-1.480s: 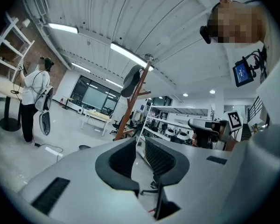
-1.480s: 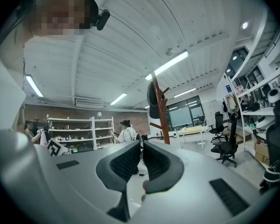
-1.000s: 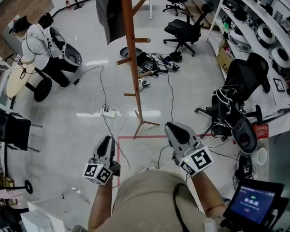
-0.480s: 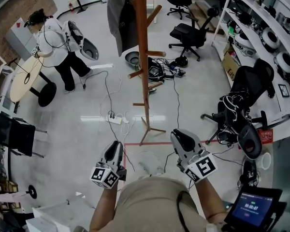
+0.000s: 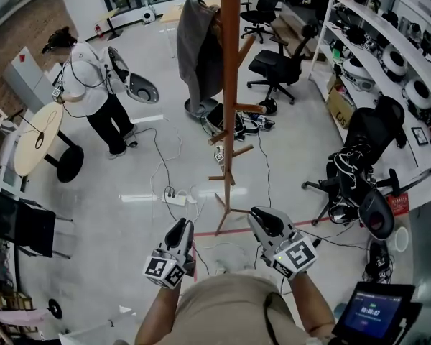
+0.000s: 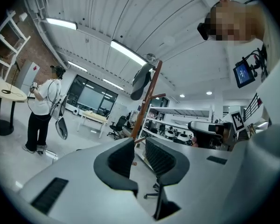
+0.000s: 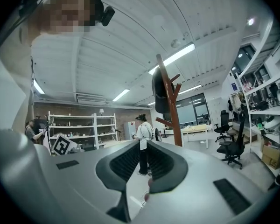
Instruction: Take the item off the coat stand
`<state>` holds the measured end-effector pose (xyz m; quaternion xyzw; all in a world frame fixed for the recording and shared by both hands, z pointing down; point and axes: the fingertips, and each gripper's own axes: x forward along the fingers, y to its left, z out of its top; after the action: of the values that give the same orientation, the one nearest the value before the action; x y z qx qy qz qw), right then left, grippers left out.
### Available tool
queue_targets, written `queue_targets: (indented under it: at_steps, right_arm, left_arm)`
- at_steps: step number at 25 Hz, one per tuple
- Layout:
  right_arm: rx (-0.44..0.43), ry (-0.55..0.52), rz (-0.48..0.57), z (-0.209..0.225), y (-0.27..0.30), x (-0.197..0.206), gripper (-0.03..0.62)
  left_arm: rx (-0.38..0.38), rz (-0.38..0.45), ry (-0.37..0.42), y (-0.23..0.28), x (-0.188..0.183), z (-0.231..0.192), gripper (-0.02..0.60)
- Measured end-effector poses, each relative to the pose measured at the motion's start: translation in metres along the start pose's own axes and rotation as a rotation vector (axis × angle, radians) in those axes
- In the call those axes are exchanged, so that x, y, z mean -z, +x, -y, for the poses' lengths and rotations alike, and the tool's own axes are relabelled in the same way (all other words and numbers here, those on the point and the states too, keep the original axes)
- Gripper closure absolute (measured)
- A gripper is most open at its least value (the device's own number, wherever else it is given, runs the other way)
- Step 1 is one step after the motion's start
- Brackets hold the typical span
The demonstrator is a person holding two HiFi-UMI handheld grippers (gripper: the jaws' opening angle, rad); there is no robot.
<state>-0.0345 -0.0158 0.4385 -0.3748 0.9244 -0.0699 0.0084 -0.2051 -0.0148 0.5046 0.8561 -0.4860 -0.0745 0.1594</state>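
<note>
A tall brown wooden coat stand (image 5: 230, 85) rises in the middle of the floor, with a grey garment (image 5: 199, 49) hanging from a top peg on its left side. My left gripper (image 5: 179, 226) and right gripper (image 5: 263, 217) are held low, well short of the stand's feet, and both point toward it. In the left gripper view the jaws (image 6: 139, 148) stand a little apart with nothing between them; the stand (image 6: 147, 101) and garment (image 6: 141, 80) lie far ahead. The right gripper (image 7: 143, 148) is also open and empty, with the stand (image 7: 170, 106) and garment (image 7: 159, 94) ahead to the right.
A person in a white shirt (image 5: 93, 92) stands at the left by a round table (image 5: 36, 139). Cables and a power strip (image 5: 176, 198) lie near the stand's base. Office chairs (image 5: 276, 56) (image 5: 366, 139) and shelves (image 5: 402, 56) line the right. A tablet (image 5: 370, 311) sits at bottom right.
Both grippers have advanced toward the coat stand, and its top and the garment now show in full. The person at the left has shifted and stands upright. The jaws look unchanged.
</note>
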Motion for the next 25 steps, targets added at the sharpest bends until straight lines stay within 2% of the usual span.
queue_targets:
  at_steps: [6, 14, 20, 25]
  right_arm:
    - [0.040, -0.010, 0.048, -0.006, 0.018, -0.001, 0.566]
    - [0.133, 0.058, 0.154, -0.001, 0.024, 0.004, 0.566]
    - [0.135, 0.071, 0.158, -0.004, 0.026, 0.002, 0.566]
    - [0.133, 0.066, 0.164, -0.001, 0.026, 0.000, 0.566]
  left_arm:
    - [0.035, 0.030, 0.027, -0.002, -0.014, -0.022, 0.503]
    - [0.042, 0.016, 0.059, -0.008, -0.024, -0.032, 0.503]
    - [0.039, 0.020, 0.095, -0.018, -0.016, -0.041, 0.503]
    - [0.026, 0.005, 0.077, -0.018, -0.006, -0.036, 0.503]
